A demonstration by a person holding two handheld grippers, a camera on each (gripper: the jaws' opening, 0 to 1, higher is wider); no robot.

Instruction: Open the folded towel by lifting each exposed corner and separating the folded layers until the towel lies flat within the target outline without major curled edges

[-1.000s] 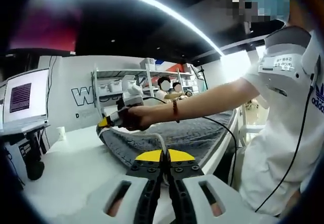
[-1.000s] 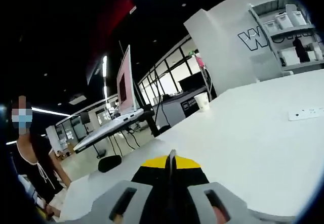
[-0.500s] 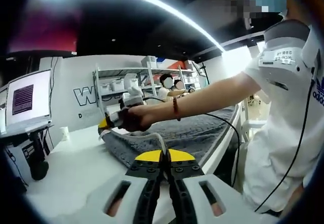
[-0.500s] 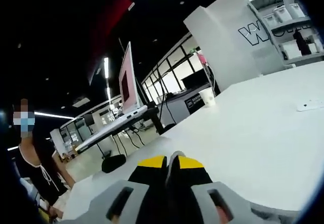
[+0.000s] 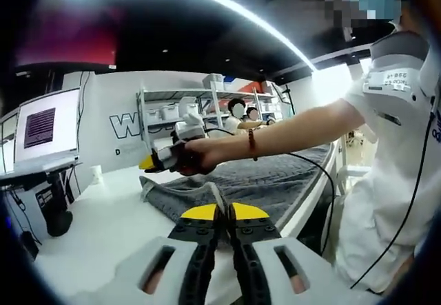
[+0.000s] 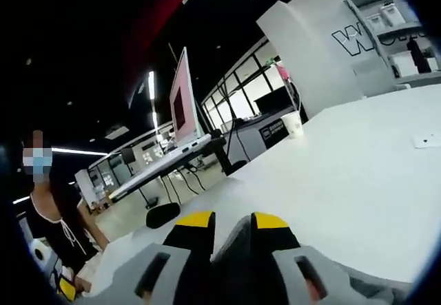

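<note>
Towel pinched at two places on the white bench

Left to right in my left gripper view: a laptop (image 5: 43, 129) on a stand, a paper cup (image 5: 96, 174) farther back on the bench (image 5: 96, 229), then the grey towel (image 5: 262, 184) spread toward the bench's right edge. My left gripper (image 5: 222, 212) has its yellow-tipped jaws drawn nearly together on a raised fold of the towel's near edge — cloth stands up between the tips. Beyond it my right hand (image 5: 193, 159) carries the other gripper over the towel's far left end, and that end is lifted off the bench under it. My white sleeve (image 5: 396, 85) lies at the right, and shelving (image 5: 207, 109) with boxes stands against the back wall.

In my right gripper view a masked person (image 6: 48, 202) stands at the far left, the laptop (image 6: 180, 122) sits on its stand, and the cup (image 6: 294, 122) rests near the bench's (image 6: 358, 181) far edge. My right gripper (image 6: 227, 219) has its jaws a little apart — grey towel (image 6: 238, 239) cloth fills the gap between them.
</note>
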